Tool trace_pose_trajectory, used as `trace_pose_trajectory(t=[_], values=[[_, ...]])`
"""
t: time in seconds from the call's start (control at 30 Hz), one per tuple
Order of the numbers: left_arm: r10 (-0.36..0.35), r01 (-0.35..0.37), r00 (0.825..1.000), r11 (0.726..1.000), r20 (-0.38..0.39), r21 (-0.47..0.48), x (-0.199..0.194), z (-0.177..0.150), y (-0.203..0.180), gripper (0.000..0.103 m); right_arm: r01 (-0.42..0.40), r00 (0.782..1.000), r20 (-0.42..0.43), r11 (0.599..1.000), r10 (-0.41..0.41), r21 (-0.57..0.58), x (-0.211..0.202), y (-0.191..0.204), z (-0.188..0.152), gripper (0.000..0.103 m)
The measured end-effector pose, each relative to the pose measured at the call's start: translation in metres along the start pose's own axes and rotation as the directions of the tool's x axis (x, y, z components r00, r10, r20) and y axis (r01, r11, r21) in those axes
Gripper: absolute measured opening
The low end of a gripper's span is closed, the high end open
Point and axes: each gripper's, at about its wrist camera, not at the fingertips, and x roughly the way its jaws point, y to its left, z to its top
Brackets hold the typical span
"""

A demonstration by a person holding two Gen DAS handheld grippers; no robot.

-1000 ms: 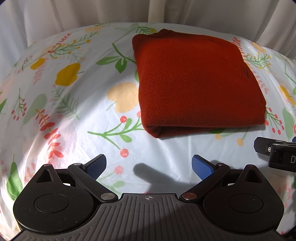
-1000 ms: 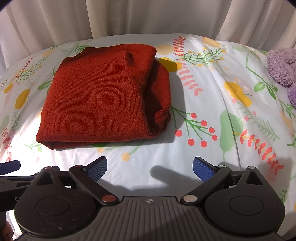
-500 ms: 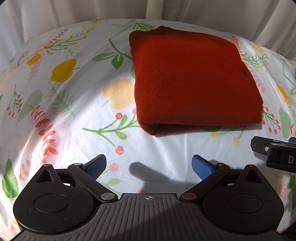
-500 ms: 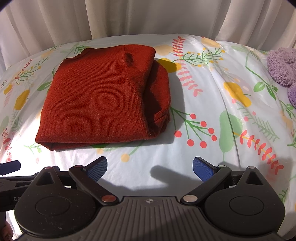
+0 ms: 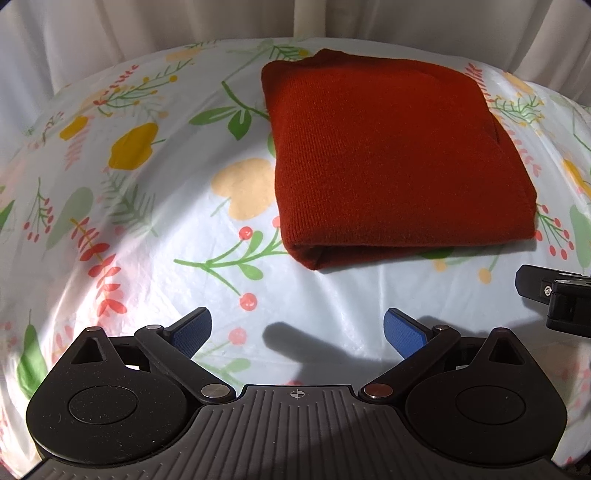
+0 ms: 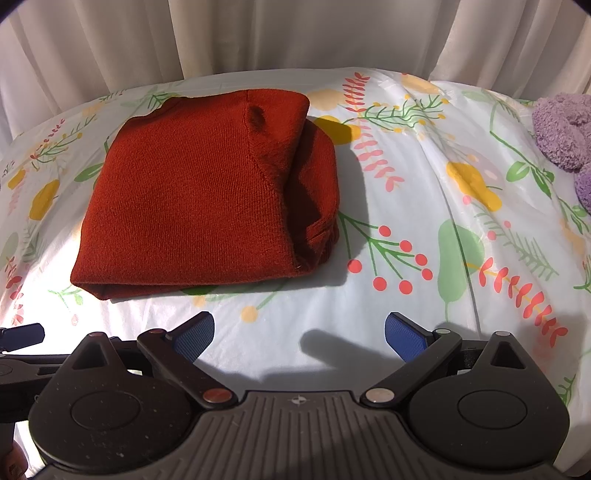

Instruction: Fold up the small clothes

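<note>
Here, nearest us, our left claw (image 5: 297,328) is spread wide with nothing between its blue pads (image 5: 192,330), hovering over the floral cloth (image 5: 147,229) that covers the surface. Our right claw (image 6: 299,332) is spread just as wide and empty, its blue pads (image 6: 404,338) apart above the same cloth (image 6: 424,206). In the left view, the tip of the right claw shows at the right edge, beside ours. In the right view, the left claw's tip pokes in at the left edge.

Ahead of both claws, well apart from the pads, lies the red knit (image 5: 388,158), folded into a thick rectangle flat on the cloth. From the right claw the knit (image 6: 199,199) sits ahead and to the left, its folded layers showing along its right side.

Farther off to the right claw's right, a purple fuzzy thing (image 6: 561,129) rests on the cloth. Behind everything hang pale curtains (image 6: 295,33).
</note>
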Motion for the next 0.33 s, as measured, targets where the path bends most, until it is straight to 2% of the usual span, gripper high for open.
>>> trace_pose_trajectory(t=[0.13,0.33], values=[[-0.015,0.015,0.999,1.000,0.030,-0.006,-0.0047,-0.0006,0.0006,0.102,0.001,1.000,0.001,1.000,-0.001,0.002,-0.0005,-0.0008,0.0007,0.099],[-0.045,0.045,0.999,0.999,0.026,-0.009,-0.0061,0.0002,-0.0017,0.102,0.012,1.000,0.010,1.000,-0.012,0.010,-0.0016,0.0009,0.0009,0.099]])
